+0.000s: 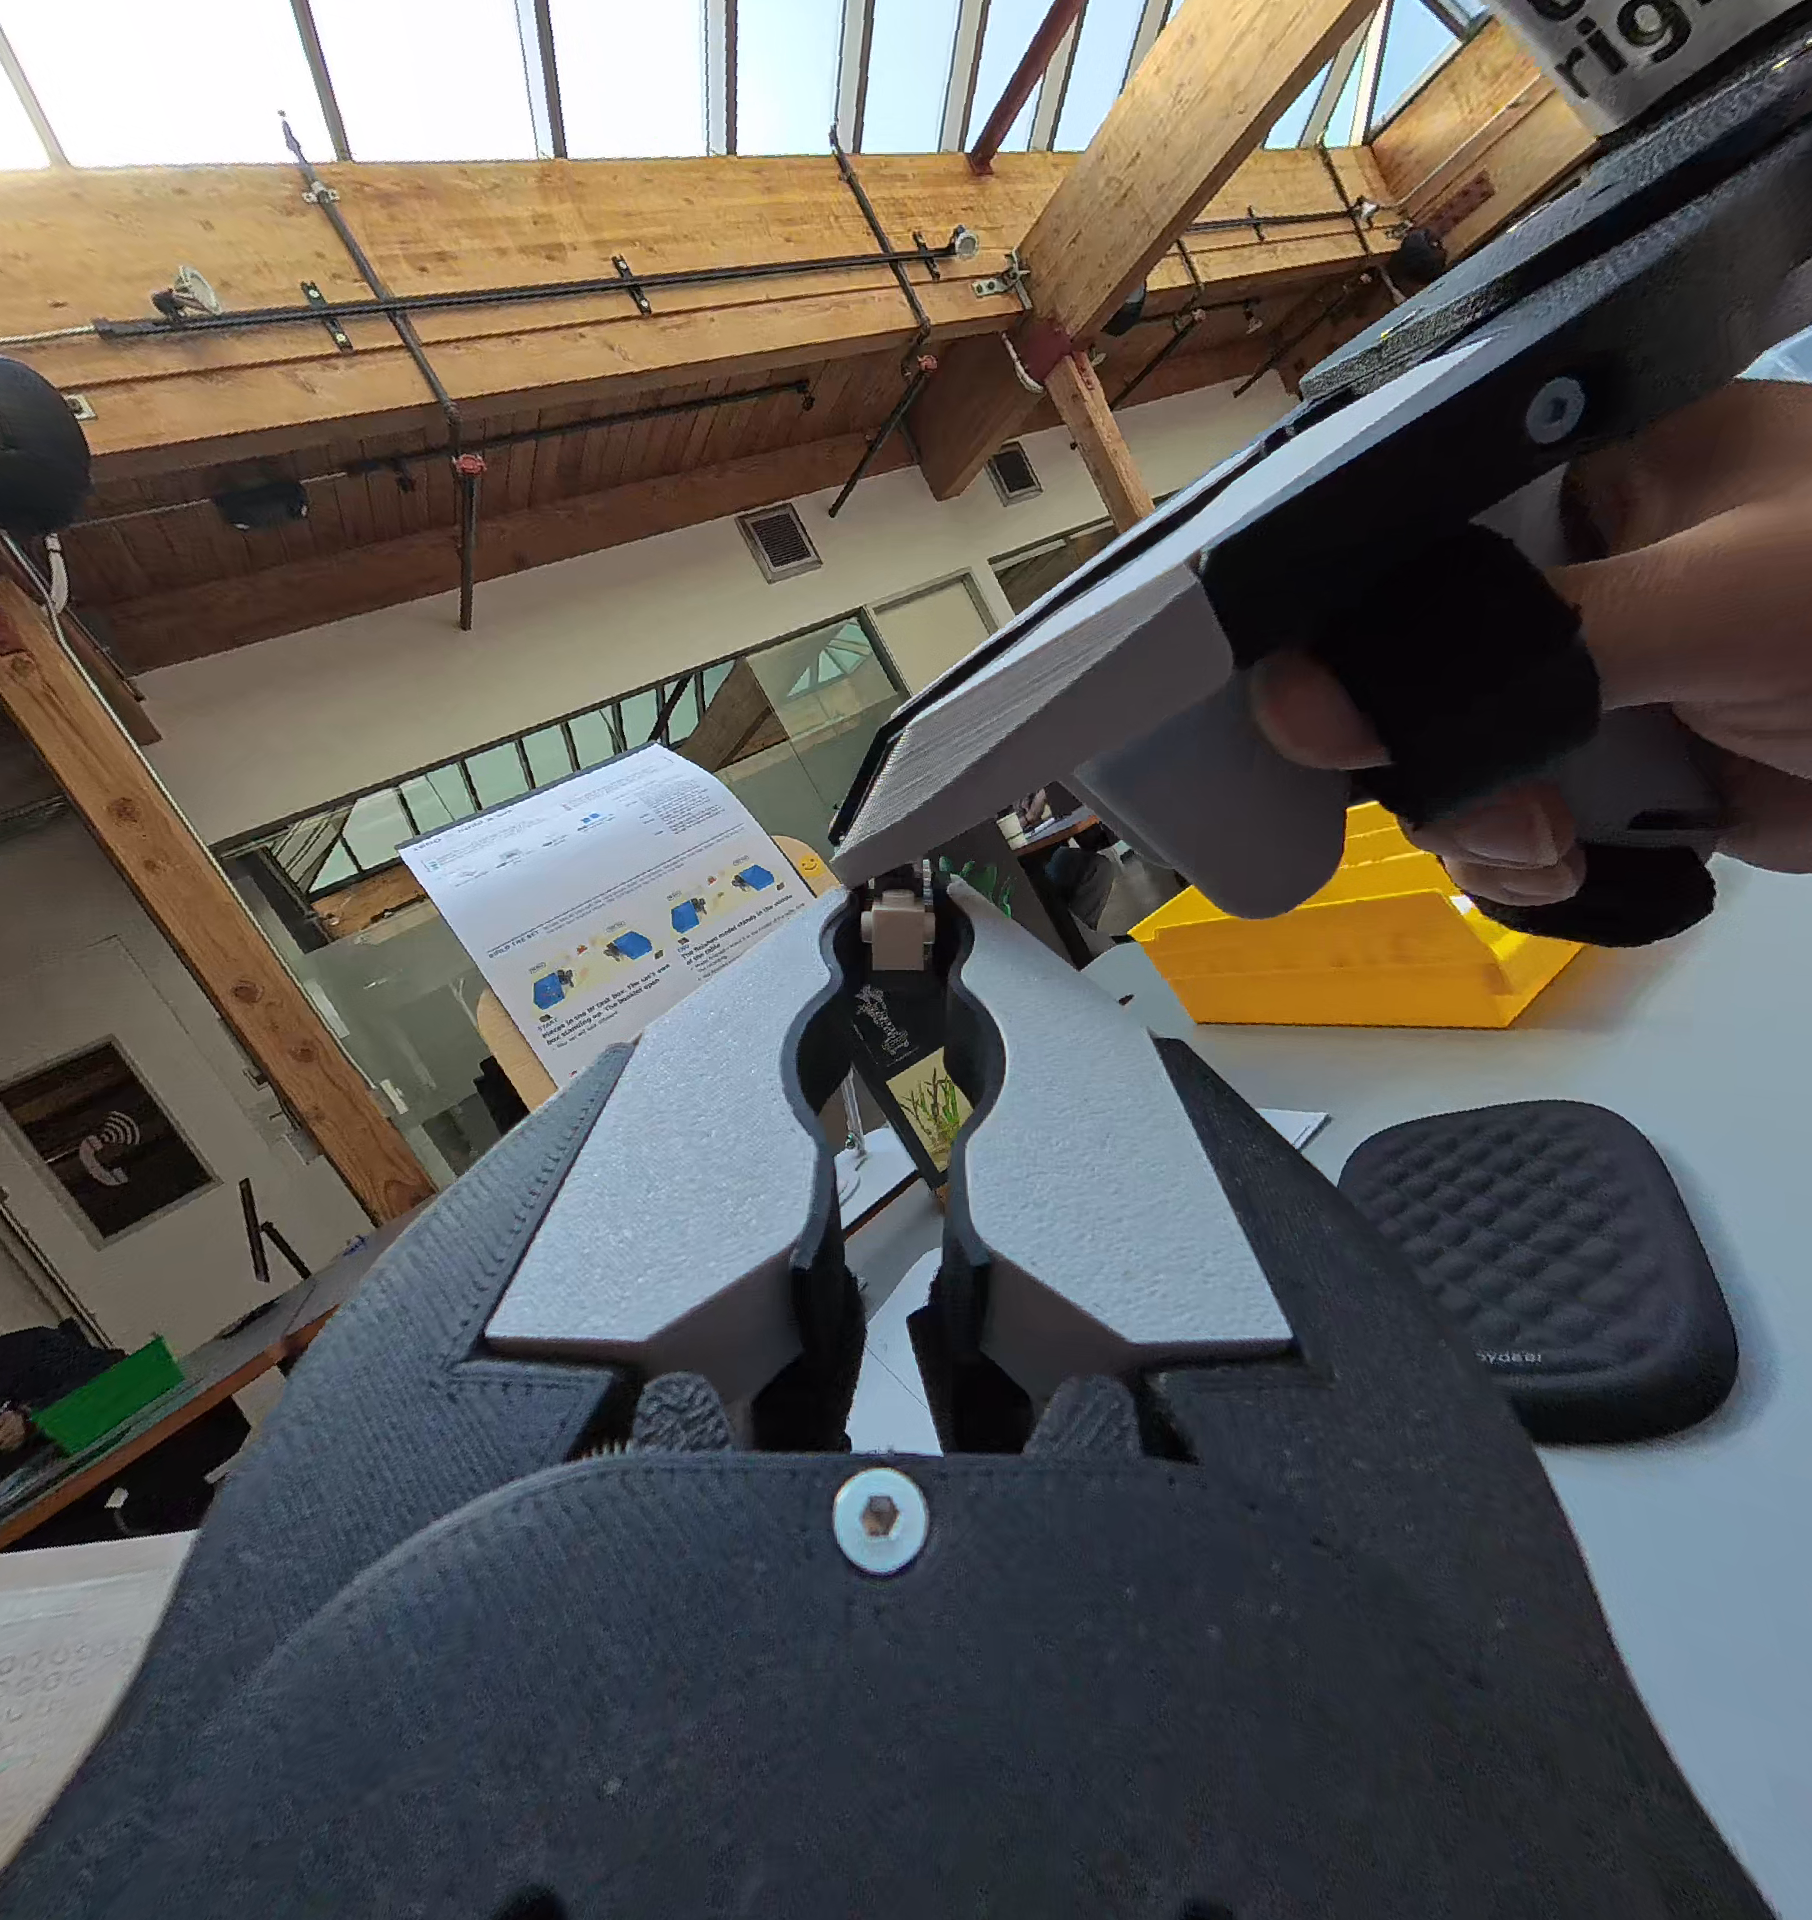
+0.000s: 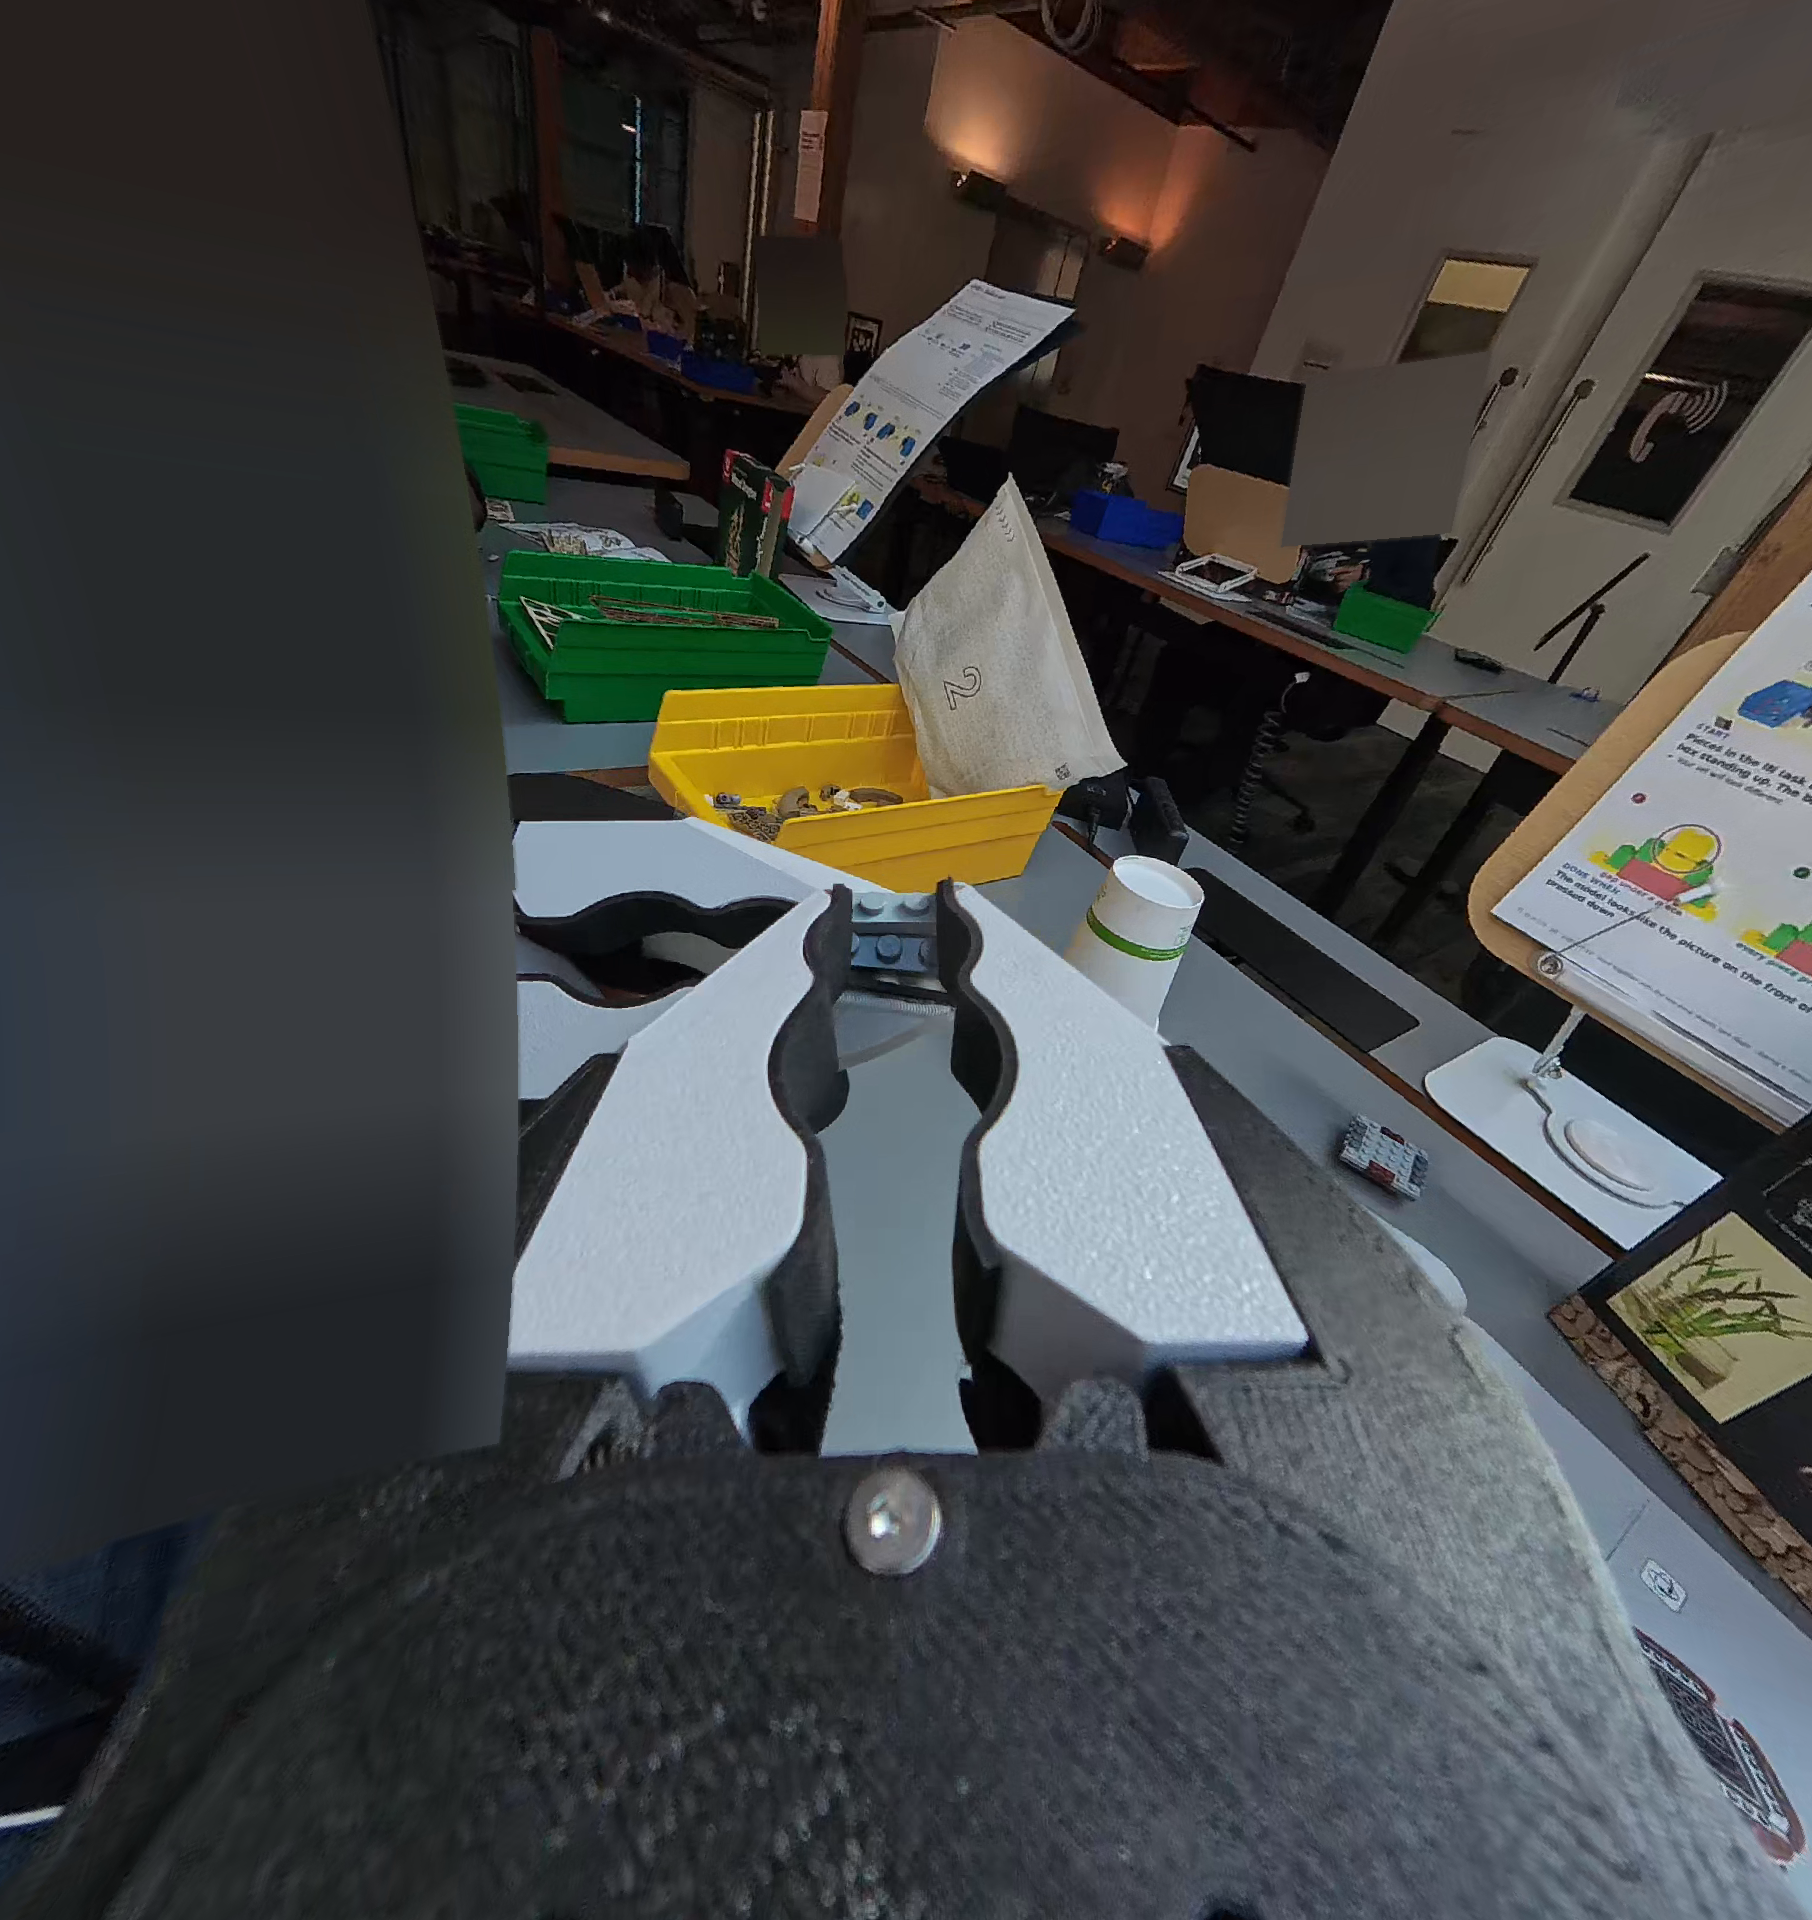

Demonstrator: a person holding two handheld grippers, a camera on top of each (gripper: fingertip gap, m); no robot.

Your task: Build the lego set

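Two tools are in your hands, and both are pinching small lego parts at their tips. Your left tool [image 1: 897,914] is tilted upward toward the ceiling beams and clamps a small tan piece [image 1: 894,928] between its fingertips, with the fingers drawn close together around it. Your right tool [image 2: 889,920] grips a dark grey studded plate [image 2: 889,933] right at the ends of its fingers, studs facing up. In the left wrist view the right tool's body comes in from the upper right, held by your hand [image 1: 1671,665], and its front end sits just above the tan piece; you cannot tell from these views whether the two parts touch.

Beyond the right tool, on the grey tabletop [image 2: 1286,1122], a yellow bin [image 2: 860,790] holds a scatter of loose small pieces, and a pale paper bag [image 2: 995,655] leans up out of its right end. Farther off to the left sits a green bin [image 2: 653,634]. A white paper cup [image 2: 1141,935] stands just right of the right tool's tip. Nearer and to the right, a small grey and red assembly [image 2: 1385,1155] lies alone on the tabletop, close to the white base of an instruction sheet stand [image 2: 1650,821]. The lego box [image 2: 1754,1340], dark with a plant picture, fills the near right corner. In the left wrist view a black padded rest [image 1: 1546,1268] lies on the tabletop at right.
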